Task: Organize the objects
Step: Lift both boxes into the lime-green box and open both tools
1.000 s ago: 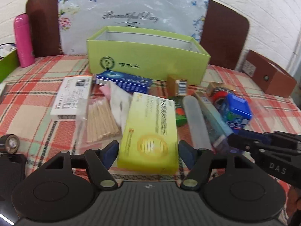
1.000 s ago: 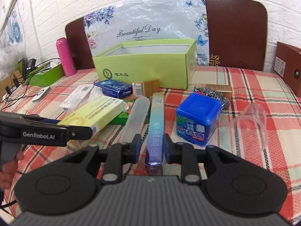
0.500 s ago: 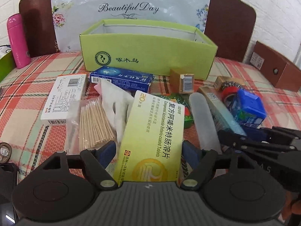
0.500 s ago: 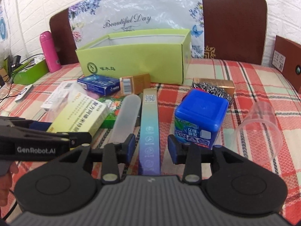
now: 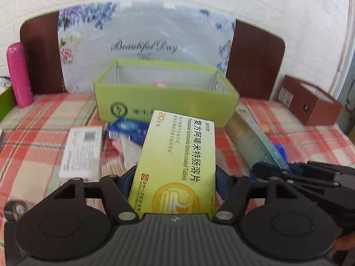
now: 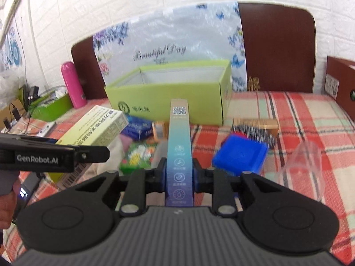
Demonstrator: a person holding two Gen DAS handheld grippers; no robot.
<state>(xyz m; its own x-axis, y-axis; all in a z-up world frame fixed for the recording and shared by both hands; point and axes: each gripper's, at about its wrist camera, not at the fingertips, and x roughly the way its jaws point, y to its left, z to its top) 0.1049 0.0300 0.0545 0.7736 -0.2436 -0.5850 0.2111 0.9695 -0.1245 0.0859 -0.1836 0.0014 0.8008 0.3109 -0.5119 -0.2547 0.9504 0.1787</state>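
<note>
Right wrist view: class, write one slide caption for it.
Right gripper shut on a long, narrow teal-gradient carton, pointed toward the open lime-green cardboard box.

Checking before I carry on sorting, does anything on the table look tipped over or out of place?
Yes: the clear plastic cup lies on its side on the checked tablecloth, right of the blue tub. Nothing looks spilled or damaged.

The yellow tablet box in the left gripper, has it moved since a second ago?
Yes. The yellow tablet box has been lifted off the tablecloth; its far end now overlaps the front wall of the green box, clamped in the left gripper.
</note>
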